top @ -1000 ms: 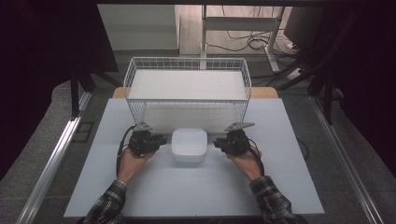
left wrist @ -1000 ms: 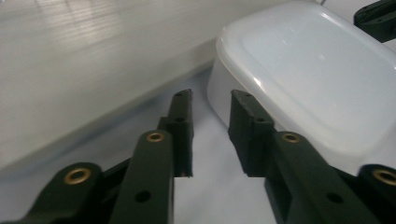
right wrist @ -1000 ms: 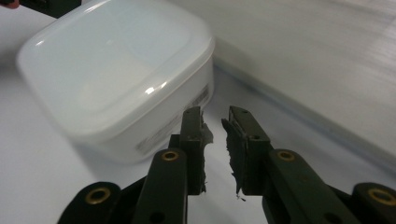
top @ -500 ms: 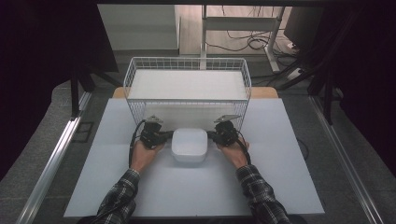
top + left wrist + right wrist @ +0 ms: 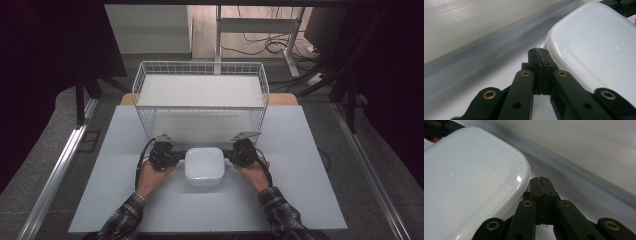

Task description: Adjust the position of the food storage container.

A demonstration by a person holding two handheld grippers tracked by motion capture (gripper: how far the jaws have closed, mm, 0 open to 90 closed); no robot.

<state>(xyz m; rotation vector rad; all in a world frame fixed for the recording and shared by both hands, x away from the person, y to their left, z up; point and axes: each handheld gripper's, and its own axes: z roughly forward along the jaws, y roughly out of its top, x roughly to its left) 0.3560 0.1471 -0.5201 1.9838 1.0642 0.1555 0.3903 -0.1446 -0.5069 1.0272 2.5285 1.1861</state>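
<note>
White rounded-square plastic container (image 5: pixel 204 166) on pale desk (image 5: pixel 310 200), before white wire basket (image 5: pixel 200 95); left tool (image 5: pixel 172 159) and right tool (image 5: pixel 231 156) flank it, jaws pressed together, empty.

Left hand-held gripper (image 5: pixel 539 53), jaws pressed together (nothing between), just beside the white container's (image 5: pixel 594 47) rim

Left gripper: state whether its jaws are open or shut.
Shut. The left gripper has its pads pressed together with nothing between them, beside the white container.
</note>
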